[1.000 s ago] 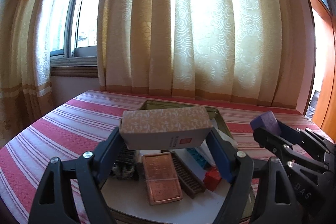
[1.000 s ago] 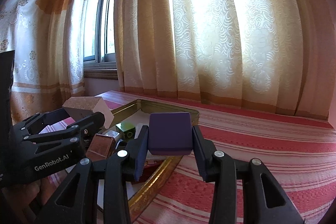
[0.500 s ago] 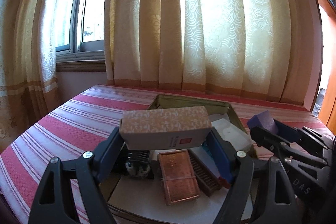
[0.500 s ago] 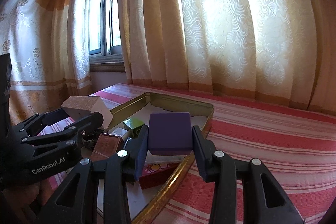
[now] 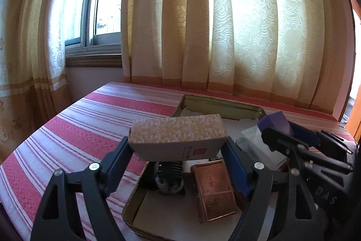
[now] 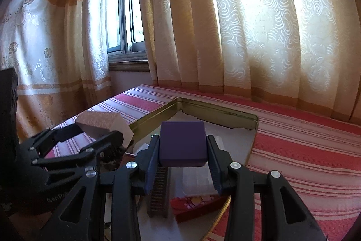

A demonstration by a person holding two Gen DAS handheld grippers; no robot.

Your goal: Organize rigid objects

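Note:
My left gripper (image 5: 178, 148) is shut on a long beige patterned box (image 5: 178, 137), held crosswise above the near left corner of a shallow gold metal tray (image 5: 216, 103). My right gripper (image 6: 182, 150) is shut on a dark purple block (image 6: 182, 143), hovering over the same tray (image 6: 216, 112). Each gripper shows in the other's view: the right gripper with the purple block (image 5: 276, 122) at the right, the left gripper with the beige box (image 6: 101, 122) at the left. The two stand side by side, apart.
Inside the tray lie a copper-coloured box (image 5: 213, 189), a dark ridged piece (image 6: 158, 191), a clear plastic case (image 6: 198, 180), a red box (image 6: 196, 204) and a dark bristly object (image 5: 169, 177). A red-and-white striped cloth (image 5: 94, 121) covers the table; curtains (image 5: 225, 26) and a window (image 5: 101, 3) stand behind.
Both grippers have carried their boxes across the table, and the tray and curtains now sit further right in each view. Neither grip has changed.

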